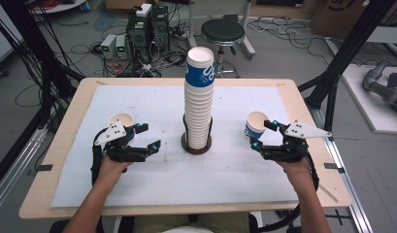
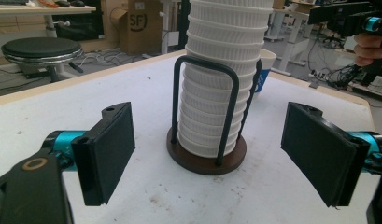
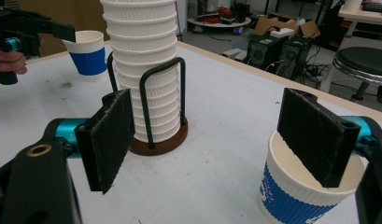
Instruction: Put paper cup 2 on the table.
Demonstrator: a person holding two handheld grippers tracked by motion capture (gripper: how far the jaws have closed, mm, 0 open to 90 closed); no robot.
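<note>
A tall stack of paper cups [image 1: 199, 97] stands in a wire holder [image 2: 206, 154] at frame centre; left gripper [image 1: 143, 137] spread, empty, beside a blue-banded cup [image 1: 120, 121]; right gripper [image 1: 262, 134] spread, one jaw inside another blue-banded cup's [image 3: 303, 198] rim.

We see a white cup stack [image 1: 198, 104], its top cup banded blue with white marks, in a black wire holder [image 2: 205, 109] on a dark brown base [image 2: 205, 161]. Two loose cups [image 3: 303, 193] are white with blue ribbed bands. The tabletop [image 1: 293, 97] is pale wood under a white sheet [image 1: 152, 104].
</note>
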